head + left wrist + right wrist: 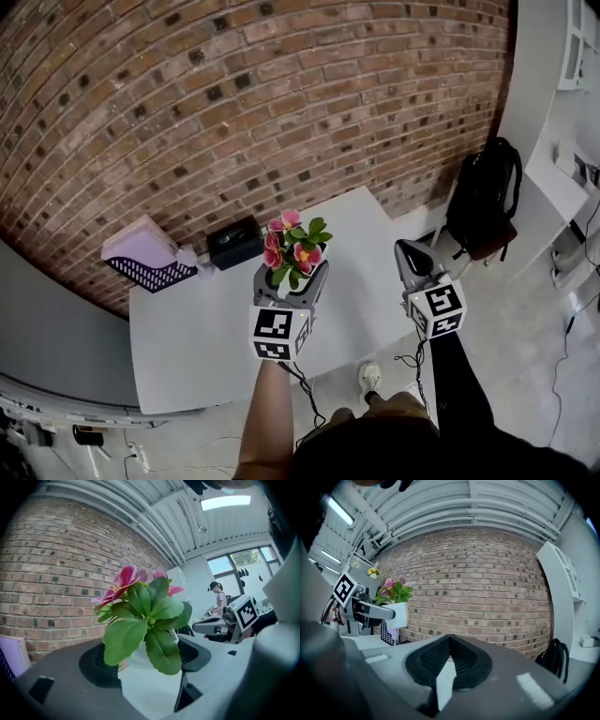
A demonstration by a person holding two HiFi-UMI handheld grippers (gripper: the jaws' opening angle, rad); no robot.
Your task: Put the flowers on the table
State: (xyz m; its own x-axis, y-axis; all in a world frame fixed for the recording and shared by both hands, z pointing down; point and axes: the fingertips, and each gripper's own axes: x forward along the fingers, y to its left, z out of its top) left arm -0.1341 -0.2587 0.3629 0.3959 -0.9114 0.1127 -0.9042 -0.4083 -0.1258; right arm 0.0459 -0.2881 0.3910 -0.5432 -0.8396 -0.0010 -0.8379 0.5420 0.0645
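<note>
Flowers [293, 246] in white pot [399, 615] clamped between left gripper [292, 278] jaws, over white table [187, 328]; right gripper [410, 255] jaws pressed together, empty

The table [187, 337] stands with its far edge against the brick wall [234, 94]. On the table's far left corner lies a perforated basket [150, 261], and just right of it, along the same far edge, a box [234, 242]. Over the table's middle, the potted flowers [295, 246] sit between the jaws of the left gripper [292, 272]. The right gripper [411, 255] is at the table's right edge, well apart from the pot. Beyond the table's right corner a backpack [483, 197] leans on a shelf unit [548, 178].
</note>
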